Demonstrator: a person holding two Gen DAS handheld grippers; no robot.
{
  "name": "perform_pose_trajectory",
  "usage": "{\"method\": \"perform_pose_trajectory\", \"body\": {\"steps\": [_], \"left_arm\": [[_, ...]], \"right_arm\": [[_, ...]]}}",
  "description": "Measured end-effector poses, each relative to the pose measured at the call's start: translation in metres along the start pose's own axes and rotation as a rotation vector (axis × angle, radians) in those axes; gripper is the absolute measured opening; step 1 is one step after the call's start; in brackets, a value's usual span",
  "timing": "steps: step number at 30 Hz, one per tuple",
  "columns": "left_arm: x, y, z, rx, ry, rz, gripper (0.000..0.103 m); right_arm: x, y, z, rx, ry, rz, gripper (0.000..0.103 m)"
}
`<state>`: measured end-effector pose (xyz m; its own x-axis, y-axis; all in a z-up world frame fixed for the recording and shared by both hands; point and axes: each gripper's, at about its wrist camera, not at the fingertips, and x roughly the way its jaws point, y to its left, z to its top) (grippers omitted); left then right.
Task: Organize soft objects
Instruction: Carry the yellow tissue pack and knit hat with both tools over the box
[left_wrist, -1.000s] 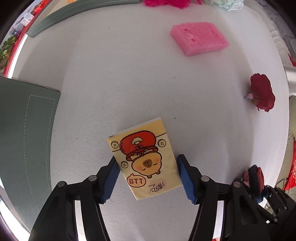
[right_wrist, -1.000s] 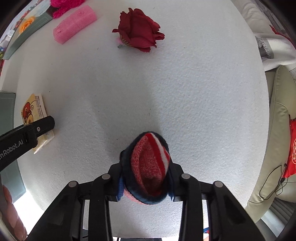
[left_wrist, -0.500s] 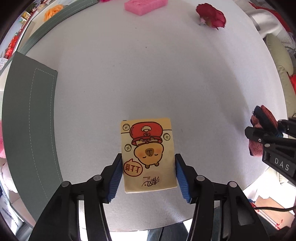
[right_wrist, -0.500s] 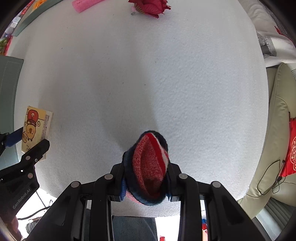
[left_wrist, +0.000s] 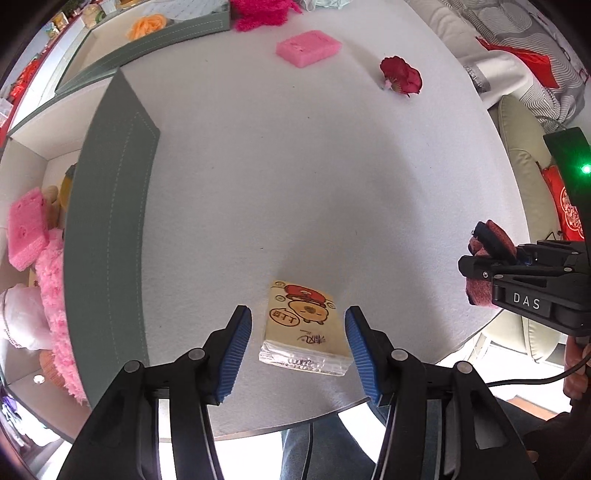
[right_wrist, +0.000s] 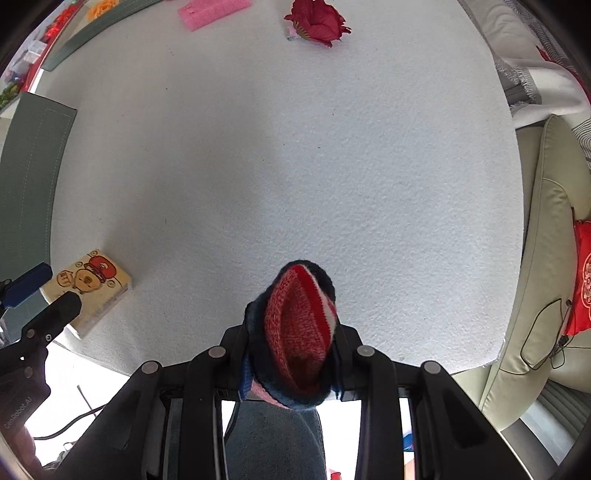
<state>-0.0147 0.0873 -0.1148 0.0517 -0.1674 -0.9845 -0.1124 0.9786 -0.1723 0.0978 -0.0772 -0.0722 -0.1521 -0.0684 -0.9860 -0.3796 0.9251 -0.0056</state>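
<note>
A yellow tissue pack with a cartoon print lies on the white table near its front edge. My left gripper is open, its blue pads on either side of the pack with gaps, not touching it. The pack also shows in the right wrist view. My right gripper is shut on a red, white and navy knitted piece, held above the table's front edge; it shows at the right of the left wrist view.
A grey-green storage box at the left holds a pink sponge and pink fluffy items. A second pink sponge and a red fabric rose lie at the far side of the table. A beige sofa stands to the right.
My left gripper has opened off the tissue pack and drawn back and up; the pack now rests on the table. My right gripper still holds the knitted piece, shifted slightly.
</note>
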Motion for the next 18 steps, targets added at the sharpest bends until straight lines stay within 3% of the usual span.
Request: {"method": "perform_pose_trajectory", "body": {"steps": [7, 8, 12, 14, 18], "left_arm": [[-0.030, 0.000, 0.010, 0.010, -0.007, 0.007, 0.055], [-0.015, -0.015, 0.010, 0.010, -0.006, 0.010, 0.055], [0.009, -0.014, -0.001, 0.019, 0.028, 0.040, 0.057], [0.019, -0.022, -0.007, 0.077, 0.025, 0.083, 0.085], [0.045, -0.039, -0.011, 0.169, 0.050, 0.139, 0.089]], "right_arm": [[-0.003, -0.001, -0.008, -0.006, -0.023, -0.002, 0.034], [-0.005, -0.001, -0.008, -0.008, -0.025, -0.003, 0.034], [-0.007, 0.001, -0.012, -0.003, -0.024, -0.014, 0.034], [-0.010, 0.001, -0.013, -0.008, -0.023, -0.026, 0.034], [-0.008, -0.007, -0.018, -0.012, -0.006, -0.055, 0.034]]}}
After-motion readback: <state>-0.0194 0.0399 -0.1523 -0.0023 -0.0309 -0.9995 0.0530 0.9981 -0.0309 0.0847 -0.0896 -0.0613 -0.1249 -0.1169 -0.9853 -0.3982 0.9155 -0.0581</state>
